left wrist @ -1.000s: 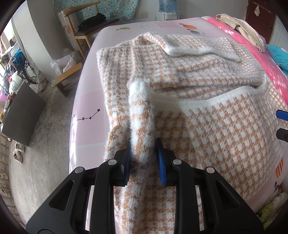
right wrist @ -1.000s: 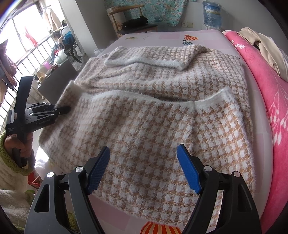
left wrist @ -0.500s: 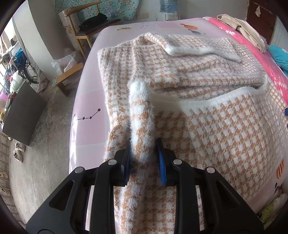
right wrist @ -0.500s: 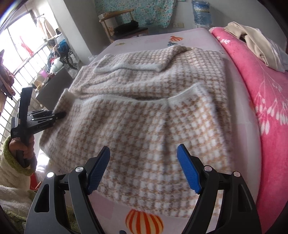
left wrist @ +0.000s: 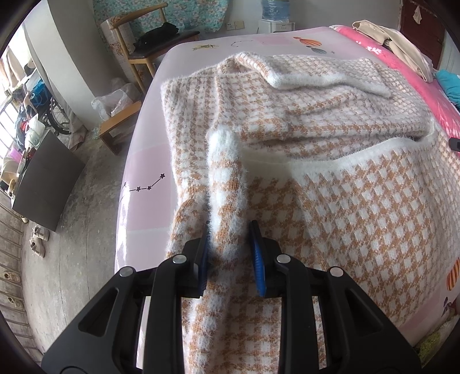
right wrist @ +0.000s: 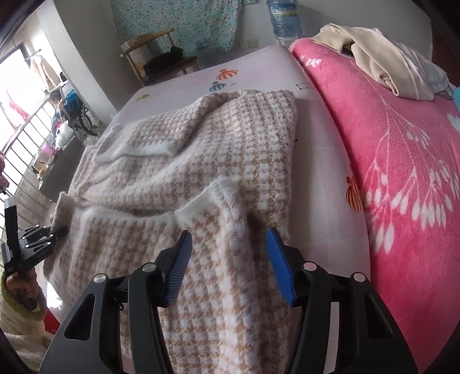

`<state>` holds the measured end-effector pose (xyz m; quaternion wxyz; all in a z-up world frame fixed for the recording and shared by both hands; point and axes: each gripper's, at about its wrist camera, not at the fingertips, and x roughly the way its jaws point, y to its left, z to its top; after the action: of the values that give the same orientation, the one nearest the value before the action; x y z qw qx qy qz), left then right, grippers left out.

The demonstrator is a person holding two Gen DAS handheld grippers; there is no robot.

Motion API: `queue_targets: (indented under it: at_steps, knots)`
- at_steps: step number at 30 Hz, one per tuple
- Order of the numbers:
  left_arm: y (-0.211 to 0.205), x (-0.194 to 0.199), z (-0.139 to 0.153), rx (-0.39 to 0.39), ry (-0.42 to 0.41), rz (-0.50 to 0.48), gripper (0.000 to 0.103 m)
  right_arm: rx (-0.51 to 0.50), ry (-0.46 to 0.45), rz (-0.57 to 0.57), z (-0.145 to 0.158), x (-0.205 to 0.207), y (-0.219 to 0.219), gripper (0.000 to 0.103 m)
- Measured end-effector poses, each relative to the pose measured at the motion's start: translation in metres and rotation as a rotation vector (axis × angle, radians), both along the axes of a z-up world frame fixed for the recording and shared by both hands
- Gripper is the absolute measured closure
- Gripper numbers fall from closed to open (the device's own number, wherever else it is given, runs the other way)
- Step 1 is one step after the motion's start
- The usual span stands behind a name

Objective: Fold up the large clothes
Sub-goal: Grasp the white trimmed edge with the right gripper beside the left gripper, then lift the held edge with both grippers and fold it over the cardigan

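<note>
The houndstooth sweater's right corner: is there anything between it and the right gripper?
Nothing visible is in the way. The right gripper is right over that corner of the sweater, its jaws just closing with a raised fold of knit between them. The left gripper pinches the opposite corner.

We count 1 houndstooth knit garment [left wrist: 330,178] mid-frame, on 1 bed w/ pink printed sheet [left wrist: 143,161]. 2 grippers: left gripper [left wrist: 230,244] bottom centre, right gripper [right wrist: 227,256] bottom centre of its own view. 1 pink floral blanket [right wrist: 402,161] at right, 1 beige clothes pile [right wrist: 373,57] upper right. 1 wooden chair [left wrist: 138,46] upper left, 1 water jug [right wrist: 284,17] top. 1 dark cabinet [left wrist: 43,181] at left.
</note>
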<state>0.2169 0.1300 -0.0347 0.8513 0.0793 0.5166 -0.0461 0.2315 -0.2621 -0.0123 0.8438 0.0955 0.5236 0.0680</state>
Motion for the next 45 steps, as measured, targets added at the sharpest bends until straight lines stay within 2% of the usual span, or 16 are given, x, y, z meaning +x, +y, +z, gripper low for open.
queue_targets:
  at_steps: [5,9,21,29,35,37,42,45]
  knots:
    - [-0.004,-0.002,0.001,0.006,0.005,0.014,0.078,-0.008,0.041,0.018,-0.010,-0.004,0.005,0.071]
    - [-0.008,-0.001,0.001,0.017,0.010,0.017,0.078,-0.073,0.045,0.036,-0.010,-0.008,0.013,0.074]
    - [-0.007,0.000,0.000,0.010,0.014,0.021,0.078,-0.185,0.046,0.056,-0.014,0.006,0.027,0.077]
    - [-0.009,0.000,0.000,0.016,0.009,0.021,0.078,-0.232,0.025,0.057,-0.007,0.001,0.038,0.091]
    - [-0.011,-0.003,0.000,0.016,-0.008,0.020,0.080,-0.280,-0.024,0.056,0.006,-0.008,0.045,0.094]
    - [-0.013,-0.007,0.002,0.023,-0.030,0.017,0.090,-0.286,-0.048,0.052,0.014,-0.015,0.047,0.095]
    - [-0.011,-0.031,0.028,0.017,-0.133,0.011,0.094,-0.261,-0.122,0.018,0.047,-0.039,0.043,0.095]
    - [-0.007,-0.055,0.060,0.008,-0.247,0.026,0.095,-0.241,-0.184,-0.011,0.074,-0.057,0.042,0.095]
